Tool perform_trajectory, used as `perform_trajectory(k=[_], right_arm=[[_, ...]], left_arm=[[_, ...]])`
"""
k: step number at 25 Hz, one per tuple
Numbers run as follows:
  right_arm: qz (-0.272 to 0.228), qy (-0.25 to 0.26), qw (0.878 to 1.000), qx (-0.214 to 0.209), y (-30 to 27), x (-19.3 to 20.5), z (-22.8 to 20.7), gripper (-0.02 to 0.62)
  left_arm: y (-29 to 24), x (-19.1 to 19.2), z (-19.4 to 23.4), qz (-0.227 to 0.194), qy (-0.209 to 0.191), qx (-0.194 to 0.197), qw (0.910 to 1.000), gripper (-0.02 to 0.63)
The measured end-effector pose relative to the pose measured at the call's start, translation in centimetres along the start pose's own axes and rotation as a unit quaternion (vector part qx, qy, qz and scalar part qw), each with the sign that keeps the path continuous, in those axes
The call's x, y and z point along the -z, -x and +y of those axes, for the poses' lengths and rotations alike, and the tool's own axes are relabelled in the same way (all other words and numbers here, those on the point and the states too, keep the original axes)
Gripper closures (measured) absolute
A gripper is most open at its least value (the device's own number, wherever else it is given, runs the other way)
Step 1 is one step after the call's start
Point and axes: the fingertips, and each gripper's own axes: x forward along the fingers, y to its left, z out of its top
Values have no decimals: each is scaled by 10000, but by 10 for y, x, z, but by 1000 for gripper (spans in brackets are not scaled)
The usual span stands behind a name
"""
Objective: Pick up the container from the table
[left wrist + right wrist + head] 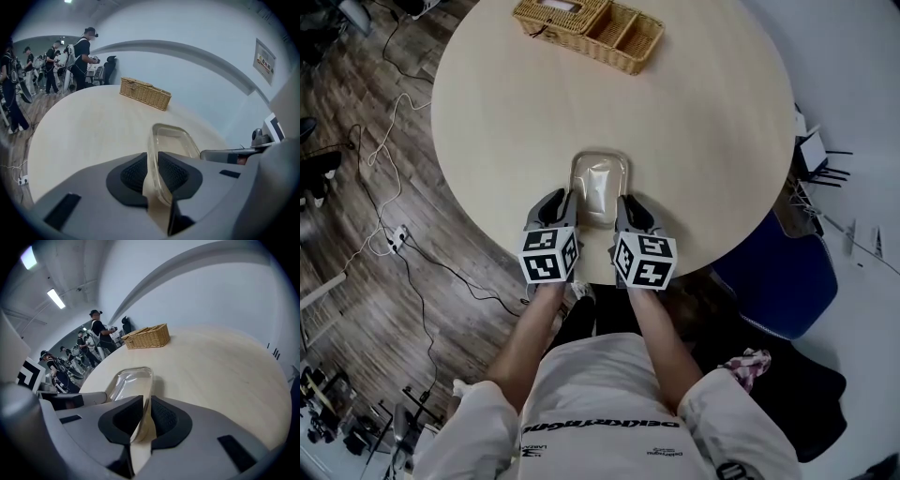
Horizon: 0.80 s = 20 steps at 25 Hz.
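Note:
A clear, empty rectangular container (600,183) lies near the front edge of the round pale table (703,122). My left gripper (558,204) is shut on its left rim, and my right gripper (630,208) is shut on its right rim. In the left gripper view the container's wall (176,140) runs between the dark pads of the left gripper (152,171). The right gripper view shows the same on the other side: the container (129,380) is pinched by the right gripper (146,416). Whether it rests on the table or hangs just above, I cannot tell.
A wicker basket (589,28) with compartments stands at the table's far side. A blue chair (778,272) is off the table's right front edge. Cables (389,234) lie on the wooden floor at the left. People (84,56) stand in the background.

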Motion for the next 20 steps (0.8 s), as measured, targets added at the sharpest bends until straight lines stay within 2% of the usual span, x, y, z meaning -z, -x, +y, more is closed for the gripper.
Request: perform_trajectory(k=[9, 20], right_arm=[[6, 1, 9999, -125, 2, -1, 1, 534], [-252, 150, 9994, -167, 32, -12, 11, 540]], left_arm=[[4, 2, -6, -79, 69, -38, 9999, 565], [36, -6, -19, -407, 207, -69, 9989, 566]])
